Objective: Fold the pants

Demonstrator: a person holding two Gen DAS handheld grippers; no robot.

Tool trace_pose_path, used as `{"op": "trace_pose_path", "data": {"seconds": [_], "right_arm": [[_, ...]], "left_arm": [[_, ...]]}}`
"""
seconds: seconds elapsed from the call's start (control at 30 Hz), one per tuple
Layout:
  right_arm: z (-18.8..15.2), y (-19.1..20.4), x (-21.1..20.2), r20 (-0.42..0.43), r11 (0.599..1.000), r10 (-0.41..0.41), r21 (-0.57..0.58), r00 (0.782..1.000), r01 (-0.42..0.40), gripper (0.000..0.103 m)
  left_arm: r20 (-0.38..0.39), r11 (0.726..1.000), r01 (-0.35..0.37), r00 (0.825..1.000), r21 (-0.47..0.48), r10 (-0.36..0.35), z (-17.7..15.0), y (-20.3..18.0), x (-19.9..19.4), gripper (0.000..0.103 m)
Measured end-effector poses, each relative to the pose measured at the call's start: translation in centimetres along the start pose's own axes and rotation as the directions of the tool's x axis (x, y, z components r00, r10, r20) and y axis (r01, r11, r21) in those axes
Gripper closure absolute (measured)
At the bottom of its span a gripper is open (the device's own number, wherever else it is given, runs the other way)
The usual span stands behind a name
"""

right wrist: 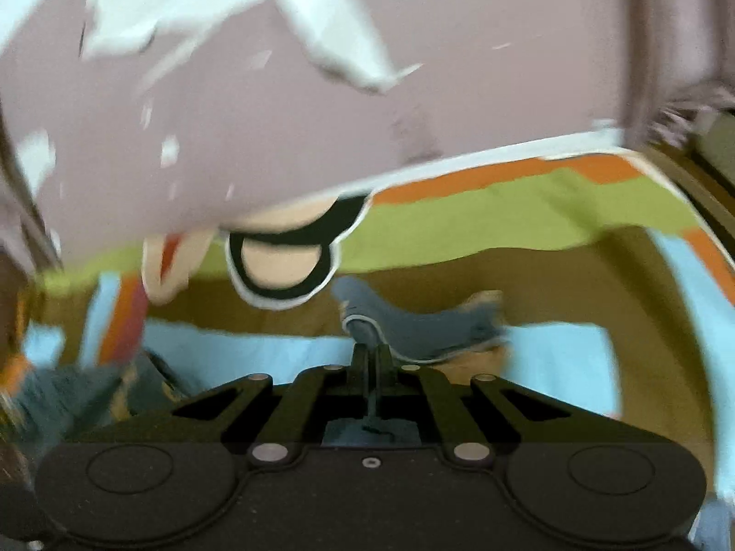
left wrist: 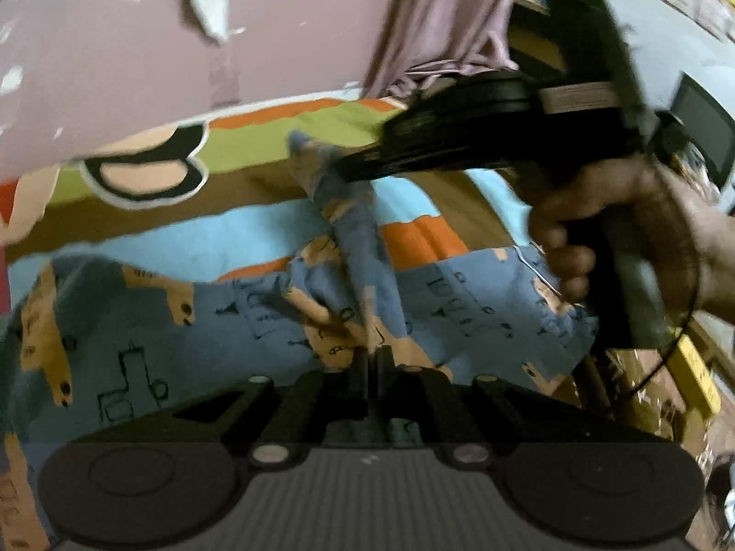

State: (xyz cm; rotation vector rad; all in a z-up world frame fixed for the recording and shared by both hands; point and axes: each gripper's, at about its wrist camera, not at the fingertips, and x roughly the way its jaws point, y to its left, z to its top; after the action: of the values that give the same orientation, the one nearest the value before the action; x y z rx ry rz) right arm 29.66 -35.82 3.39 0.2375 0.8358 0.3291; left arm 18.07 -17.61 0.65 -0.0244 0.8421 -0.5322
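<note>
Both grippers pinching, fold barely begun.
My left gripper (left wrist: 372,358) and right gripper (right wrist: 371,353) each clamp the pants (left wrist: 459,294) over the striped bedsheet (left wrist: 257,142); everything's still rumpled.

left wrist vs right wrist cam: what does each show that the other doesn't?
Left wrist only: the right tool seen from outside, the hand holding it, the pants spread wide across the bed, and room clutter at right. Right wrist only: a close view of the pants edge bunched at its own fingertips. Both: the striped cartoon bedsheet, the mauve wall, and each tool shut on pants fabric.
</note>
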Motion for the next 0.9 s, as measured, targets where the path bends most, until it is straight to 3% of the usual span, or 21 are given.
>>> {"op": "trace_pose_path", "data": {"seconds": [0.23, 0.43, 0.53, 0.63, 0.67, 0.7, 0.73, 0.8, 0.9], "right_arm": [[-4.1, -3.8, -10.1, 0.141, 0.993, -0.077, 0.104, 0.987, 0.063, 0.102], [-11.0, -5.8, -12.5, 0.113, 0.955, -0.155, 0.272, 0.981, 0.12, 0.102], [-13.7, -6.8, -11.7, 0.057, 0.939, -0.157, 0.319, 0.986, 0.131, 0.101], [-14.9, -7.4, -11.1, 0.025, 0.934, -0.146, 0.334, 0.989, 0.129, 0.089], [-15.1, -7.4, -11.1, 0.022, 0.938, -0.146, 0.322, 0.989, 0.131, 0.082], [-15.2, -7.4, -11.1, 0.024, 0.943, -0.145, 0.307, 0.989, 0.131, 0.08], [-15.2, -7.4, -11.2, 0.028, 0.949, -0.142, 0.287, 0.989, 0.128, 0.078], [-15.4, -7.6, -11.4, 0.036, 0.957, -0.133, 0.263, 0.99, 0.12, 0.063], [-15.4, -8.0, -11.6, 0.04, 0.96, -0.114, 0.261, 0.993, 0.1, 0.053]], "left_arm": [[0.021, 0.974, 0.035, 0.999, 0.224, -0.041, -0.6, -3.4, -1.0, 0.1], [-0.029, 0.916, 0.043, 0.999, 0.4, -0.034, -2.6, -5.8, 0.3, 0.1], [-0.063, 0.9, 0.068, 0.997, 0.431, -0.045, -3.3, -5.9, 0.6, 0.097], [-0.059, 0.888, 0.127, 0.992, 0.442, -0.112, -2.7, -4.9, 0.2, 0.074], [-0.053, 0.881, 0.147, 0.989, 0.449, -0.138, -2.4, -4.5, 0.0, 0.046], [-0.045, 0.873, 0.167, 0.985, 0.459, -0.164, -2.0, -4.0, -0.4, 0.027], [-0.034, 0.865, 0.173, 0.983, 0.472, -0.179, -1.7, -3.4, -0.7, 0.022], [-0.014, 0.846, 0.156, 0.985, 0.509, -0.174, -0.7, -2.9, -1.0, 0.02], [-0.013, 0.863, 0.139, 0.988, 0.485, -0.152, 1.6, -2.0, -0.1, 0.018]]}}
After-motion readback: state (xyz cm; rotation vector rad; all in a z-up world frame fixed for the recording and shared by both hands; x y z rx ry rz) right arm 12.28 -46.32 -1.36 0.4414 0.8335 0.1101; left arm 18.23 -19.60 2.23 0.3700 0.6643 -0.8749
